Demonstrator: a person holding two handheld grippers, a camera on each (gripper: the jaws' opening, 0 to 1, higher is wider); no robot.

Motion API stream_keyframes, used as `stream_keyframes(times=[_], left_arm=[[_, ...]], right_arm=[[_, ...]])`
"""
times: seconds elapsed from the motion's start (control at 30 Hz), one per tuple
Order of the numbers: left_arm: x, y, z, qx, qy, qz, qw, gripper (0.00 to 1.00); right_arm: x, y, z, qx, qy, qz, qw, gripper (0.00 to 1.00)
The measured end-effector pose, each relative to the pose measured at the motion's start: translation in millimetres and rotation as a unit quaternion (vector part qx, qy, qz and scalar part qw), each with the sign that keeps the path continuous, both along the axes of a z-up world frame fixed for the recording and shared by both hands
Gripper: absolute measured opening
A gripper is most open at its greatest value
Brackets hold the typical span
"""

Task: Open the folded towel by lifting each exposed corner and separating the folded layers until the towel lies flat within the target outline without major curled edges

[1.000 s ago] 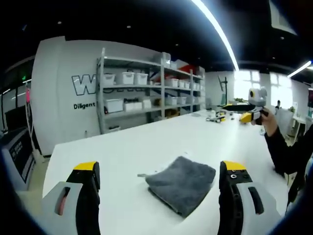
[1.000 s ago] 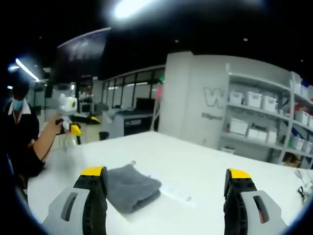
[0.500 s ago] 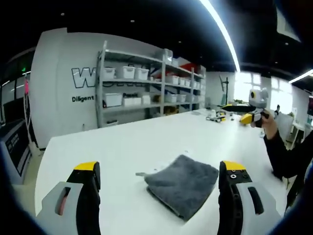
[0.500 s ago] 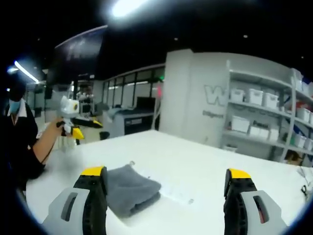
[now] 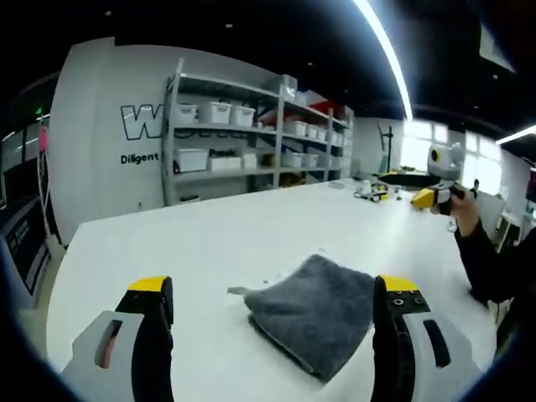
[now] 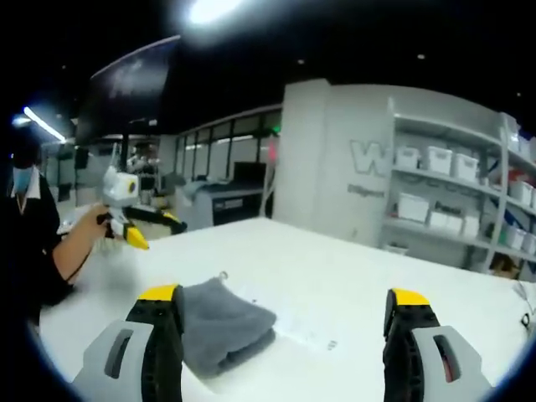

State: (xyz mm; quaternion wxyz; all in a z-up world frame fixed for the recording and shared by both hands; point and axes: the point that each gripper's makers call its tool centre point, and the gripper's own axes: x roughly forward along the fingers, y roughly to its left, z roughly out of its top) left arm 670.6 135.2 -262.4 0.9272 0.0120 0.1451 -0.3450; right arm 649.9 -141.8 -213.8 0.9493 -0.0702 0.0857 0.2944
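On the white table, items as seen from my two grippers:

Towel: grey folded towel (image 5: 311, 311), lying on the white table (image 5: 209, 251); between my left jaws in the left gripper view, nearer the right-hand jaw; in the right gripper view the towel (image 6: 223, 324) sits just beside the left-hand jaw, partly hidden behind it.

Towel detail: folded layers visible along the near edge; small tag or loop sticks out at one corner (image 5: 237, 291).

Left gripper: my left gripper (image 5: 272, 293) is spread wide, yellow-tipped jaws well apart, nothing between them gripped; held above the table, not touching the towel. It also appears in the right gripper view (image 6: 127, 234), held up in my hand (image 6: 94, 231) over the far side of the table.

Right gripper: my right gripper (image 6: 285, 301) is likewise spread wide, jaws parted, holding nothing. Seen from the left gripper view (image 5: 437, 194), raised in my hand (image 5: 462, 213) off to the side.

Markings: faint small marks on the table surface near the towel (image 6: 293, 322); too faint to read.

Background: metal shelving (image 5: 243, 138) with white bins against a wall with lettering (image 5: 142, 126); small items at the far table end (image 5: 373, 193), too small to tell.
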Motion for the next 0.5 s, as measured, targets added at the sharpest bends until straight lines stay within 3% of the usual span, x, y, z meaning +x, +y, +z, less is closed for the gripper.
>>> stream_keyframes(times=[0.13, 0.3, 0.5], left_arm=[[6.2, 0, -18.1, 0.019, 0.013, 0.005, 0.9997, 0.97], [10.7, -2, -26.1, 0.0, 0.028, 0.005, 0.9996, 0.94], [14.7, -4, -38.2, 0.005, 0.039, 0.009, 0.9992, 0.94]], right_arm=[[7, 11, -19.8, -0.019, 0.014, 0.003, 0.9997, 1.0], [10, 25, -25.6, -0.006, 0.006, 0.027, 0.9996, 1.0], [20, 18, -38.3, -0.007, 0.022, 0.012, 0.9996, 1.0]])
